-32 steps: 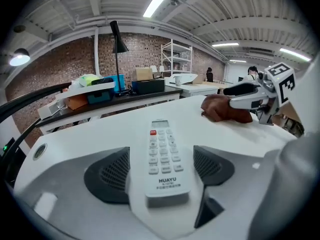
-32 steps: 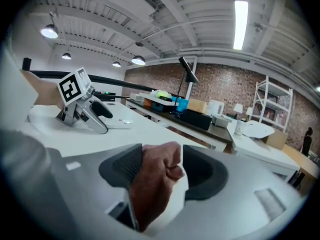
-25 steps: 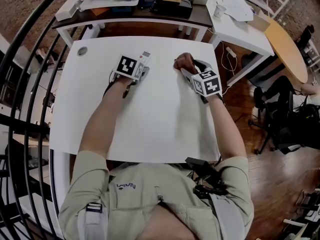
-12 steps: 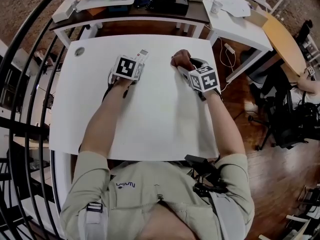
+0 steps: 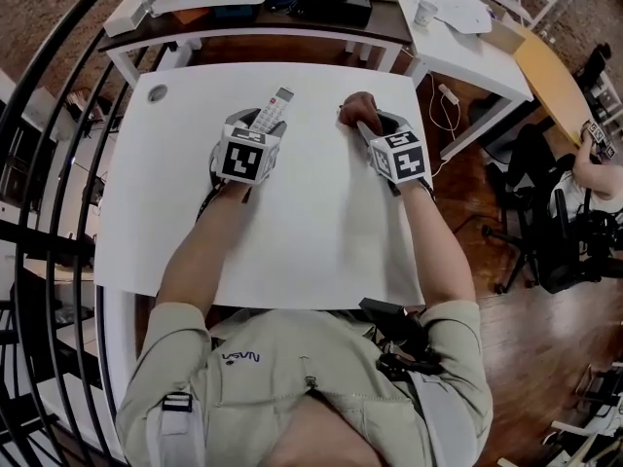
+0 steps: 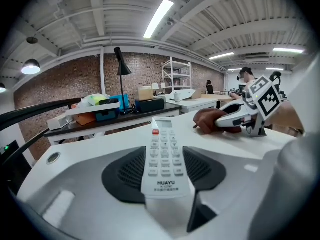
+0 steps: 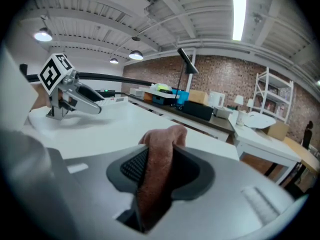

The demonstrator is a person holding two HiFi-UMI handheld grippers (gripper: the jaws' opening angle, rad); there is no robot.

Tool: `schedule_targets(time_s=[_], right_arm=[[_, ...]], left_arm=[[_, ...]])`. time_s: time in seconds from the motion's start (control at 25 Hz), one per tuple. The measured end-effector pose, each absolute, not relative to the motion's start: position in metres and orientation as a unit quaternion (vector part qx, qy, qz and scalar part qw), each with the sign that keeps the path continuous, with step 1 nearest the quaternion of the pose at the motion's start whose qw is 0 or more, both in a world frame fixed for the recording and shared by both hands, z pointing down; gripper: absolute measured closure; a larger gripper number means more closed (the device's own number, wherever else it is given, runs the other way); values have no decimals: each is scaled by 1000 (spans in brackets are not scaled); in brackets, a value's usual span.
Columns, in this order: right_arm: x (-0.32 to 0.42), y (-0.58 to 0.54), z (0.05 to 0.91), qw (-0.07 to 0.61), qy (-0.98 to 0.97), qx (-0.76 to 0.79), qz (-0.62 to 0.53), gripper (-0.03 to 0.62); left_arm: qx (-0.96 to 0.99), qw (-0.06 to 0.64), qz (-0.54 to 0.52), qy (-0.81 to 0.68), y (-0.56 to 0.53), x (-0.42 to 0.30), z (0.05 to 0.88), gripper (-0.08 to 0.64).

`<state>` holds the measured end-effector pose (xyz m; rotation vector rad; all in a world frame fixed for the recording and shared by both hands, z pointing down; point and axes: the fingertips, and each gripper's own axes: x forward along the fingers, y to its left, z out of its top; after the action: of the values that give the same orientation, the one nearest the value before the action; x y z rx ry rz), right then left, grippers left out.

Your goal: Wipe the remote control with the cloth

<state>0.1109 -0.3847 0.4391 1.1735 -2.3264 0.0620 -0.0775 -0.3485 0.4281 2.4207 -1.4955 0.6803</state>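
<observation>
Bright, even light from ceiling tubes (image 6: 159,18); fisheye bends the edges, corners go black, foreground slightly soft.

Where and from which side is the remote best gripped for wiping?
Grip the remote at its bottom end, below the keys, pads on the two long edges, coming in along its length. It's long and slim, so the key face should stay exposed. The left claw grips it so.

At a white table (image 5: 311,232), the left gripper (image 5: 253,130) holds a remote control (image 5: 273,108) while the right gripper (image 5: 370,130), jaws closing, grips a brown cloth (image 5: 358,107).
</observation>
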Motion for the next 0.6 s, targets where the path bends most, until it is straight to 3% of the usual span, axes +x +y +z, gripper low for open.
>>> schedule_targets(time_s=[0.32,0.6], right_arm=[[103,-316,329,126,-862,482,-99,483],[60,-230,250,83,-852,455,-244,483]], left_arm=[[837,-1,188,-514,-292,-59,375,318],[840,-121,158,-504,-236,-22,326,318]])
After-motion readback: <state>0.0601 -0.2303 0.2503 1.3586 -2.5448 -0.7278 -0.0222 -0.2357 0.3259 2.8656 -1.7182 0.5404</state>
